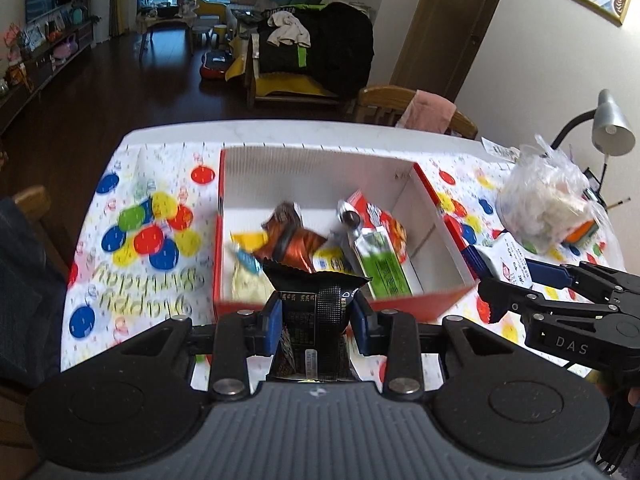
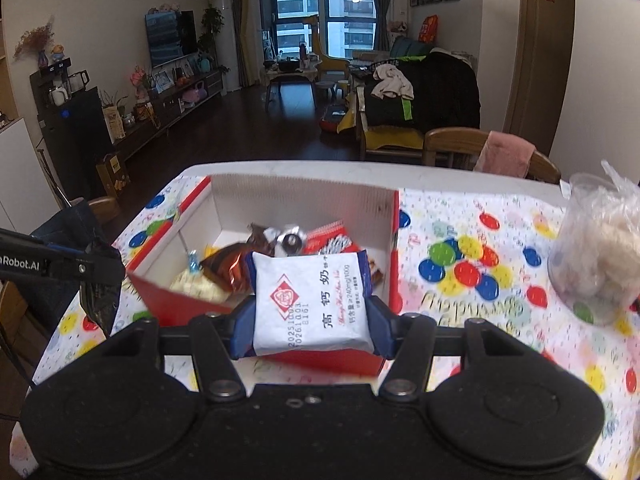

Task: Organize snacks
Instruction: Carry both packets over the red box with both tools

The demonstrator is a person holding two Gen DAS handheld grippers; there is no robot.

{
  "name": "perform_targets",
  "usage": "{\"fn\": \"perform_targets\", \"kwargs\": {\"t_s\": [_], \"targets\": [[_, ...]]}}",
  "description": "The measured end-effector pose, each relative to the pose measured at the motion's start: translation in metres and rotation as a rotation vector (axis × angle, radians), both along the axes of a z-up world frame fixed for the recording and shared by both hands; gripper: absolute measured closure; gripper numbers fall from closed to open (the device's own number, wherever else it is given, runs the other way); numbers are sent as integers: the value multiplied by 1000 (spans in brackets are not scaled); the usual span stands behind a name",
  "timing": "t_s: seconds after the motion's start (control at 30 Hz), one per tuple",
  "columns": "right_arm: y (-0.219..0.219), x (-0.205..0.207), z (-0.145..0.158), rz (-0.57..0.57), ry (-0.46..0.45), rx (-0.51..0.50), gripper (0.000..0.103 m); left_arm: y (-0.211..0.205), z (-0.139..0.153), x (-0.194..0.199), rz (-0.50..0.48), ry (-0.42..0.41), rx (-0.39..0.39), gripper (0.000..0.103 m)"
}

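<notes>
Left gripper (image 1: pixel 316 322) pinches a black snack packet (image 1: pixel 316 304) between its blue pads; the packet stands upright in the jaws, its crimped top edge fanning out above the fingertips. Right gripper (image 2: pixel 311 330) pinches a white snack packet (image 2: pixel 310 300) with a red diamond mark and blue side bands; the packet fills the gap between the pads and sits with its printed face toward the camera.

Both held packets are clear of the tabletop, on the near side of a red-and-white cardboard box (image 1: pixel 320 164). Seen from the left wrist, the black packet overlaps the box's near red wall. Seen from the right wrist, the white packet covers the middle of that same near wall.

Box contents: an orange-brown foil packet (image 1: pixel 296 246), a green-and-white packet (image 1: pixel 380 264), a yellow packet (image 1: pixel 248 240) and a red-and-white packet (image 1: pixel 368 210), all lying loose on the box floor.

The box rests on a balloon-print tablecloth (image 1: pixel 152 220). A clear plastic bag (image 1: pixel 548 200) with pale contents stands on the cloth to the right of the box, well apart from both grippers.
</notes>
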State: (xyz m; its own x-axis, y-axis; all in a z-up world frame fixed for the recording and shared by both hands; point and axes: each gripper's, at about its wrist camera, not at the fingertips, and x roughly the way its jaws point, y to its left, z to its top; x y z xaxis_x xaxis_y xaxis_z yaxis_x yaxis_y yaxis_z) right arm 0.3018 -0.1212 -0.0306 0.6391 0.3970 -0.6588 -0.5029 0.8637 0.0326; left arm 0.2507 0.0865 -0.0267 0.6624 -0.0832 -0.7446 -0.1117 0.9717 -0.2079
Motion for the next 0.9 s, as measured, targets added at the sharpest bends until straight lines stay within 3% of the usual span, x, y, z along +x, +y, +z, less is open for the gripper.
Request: {"fn": "perform_targets", "kwargs": {"t_s": [0.33,0.9], "targets": [[19,60,-6,20,21,-20,47,11,-3,66,52,71,11,69],[56,133,-59,84,115,-79,46,20,-53,152,115,239,102,69]]}}
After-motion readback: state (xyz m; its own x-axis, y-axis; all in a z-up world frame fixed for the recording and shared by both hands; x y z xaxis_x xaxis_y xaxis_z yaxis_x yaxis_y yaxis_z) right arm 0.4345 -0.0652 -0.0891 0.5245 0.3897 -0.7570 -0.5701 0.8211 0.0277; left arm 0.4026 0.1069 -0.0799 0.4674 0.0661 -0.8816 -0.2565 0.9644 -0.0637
